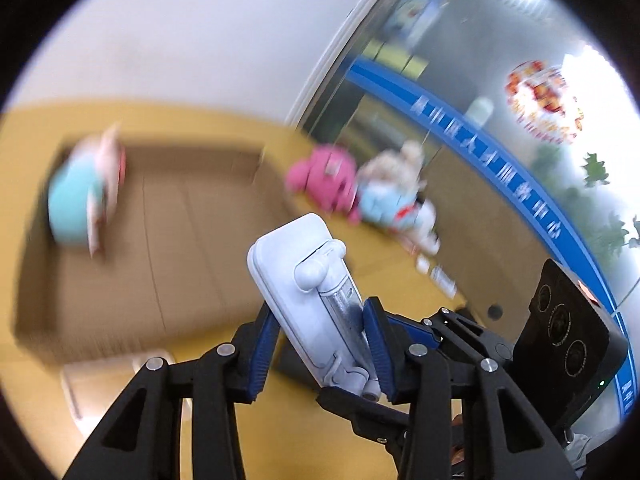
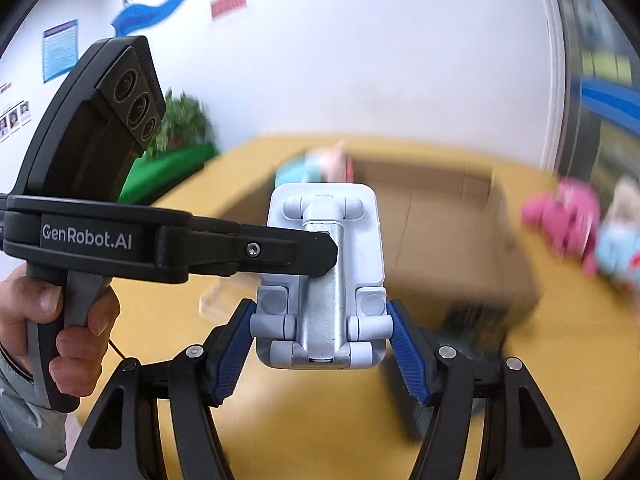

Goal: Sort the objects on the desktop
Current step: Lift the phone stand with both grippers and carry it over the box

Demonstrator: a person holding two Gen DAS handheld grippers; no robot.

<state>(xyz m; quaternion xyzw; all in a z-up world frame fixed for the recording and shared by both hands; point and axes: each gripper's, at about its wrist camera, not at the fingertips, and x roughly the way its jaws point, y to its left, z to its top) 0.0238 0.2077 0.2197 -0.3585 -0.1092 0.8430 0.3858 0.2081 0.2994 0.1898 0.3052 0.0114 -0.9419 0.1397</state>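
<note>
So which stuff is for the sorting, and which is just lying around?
For the job:
- white phone stand, held by both the left gripper and right gripper
- cardboard box
- pink plush toy
- blue plush toy

Just there:
- potted plant
- wall posters

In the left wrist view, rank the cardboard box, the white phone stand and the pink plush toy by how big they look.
1. cardboard box: fills most of the left half.
2. white phone stand: looks large, but it sits right at the camera, held by both grippers, so unsure against the toy.
3. pink plush toy: smallest, farther away and blurred.
</note>
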